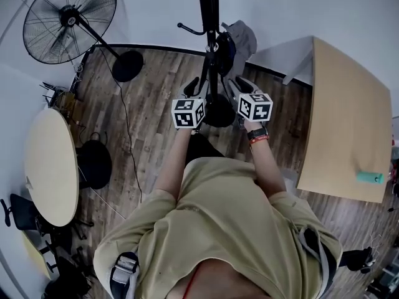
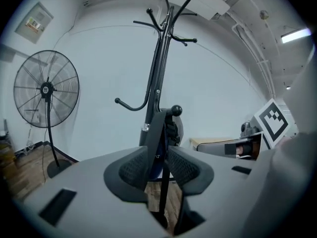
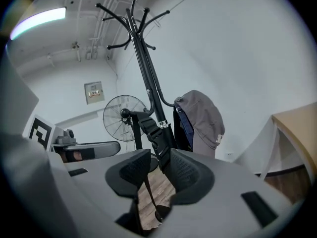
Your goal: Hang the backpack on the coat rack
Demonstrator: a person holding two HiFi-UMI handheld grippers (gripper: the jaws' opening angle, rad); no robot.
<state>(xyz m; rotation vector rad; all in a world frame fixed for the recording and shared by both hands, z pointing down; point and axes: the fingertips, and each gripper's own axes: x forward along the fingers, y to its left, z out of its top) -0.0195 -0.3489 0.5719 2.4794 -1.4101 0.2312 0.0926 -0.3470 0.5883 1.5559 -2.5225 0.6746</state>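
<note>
- Backpack (image 3: 200, 120) hangs against coat rack (image 3: 147, 78) pole, off desk (image 1: 349, 104) far-left corner, clear of its left edge.
- Your left gripper (image 2: 159, 157): jaws drawn to narrow gap, pinching shoulder strap (image 2: 157, 133) looped over hook (image 2: 176, 110).
- Your right gripper (image 3: 161, 163): jaws likewise clamped on buckled strap (image 3: 156, 135).
- Judgement: both grips hold strap taut to seat it on hook. Rack appears to carry weight. Release not yet done.

Two grippers, left gripper (image 2: 158, 168), right gripper (image 3: 161, 172), one coat rack (image 1: 209, 5), one backpack (image 1: 241, 39), one pedestal fan (image 1: 68, 18) upper left, two tables, round table (image 1: 50, 167) left, rectangular table (image 1: 349, 123) right.
</note>
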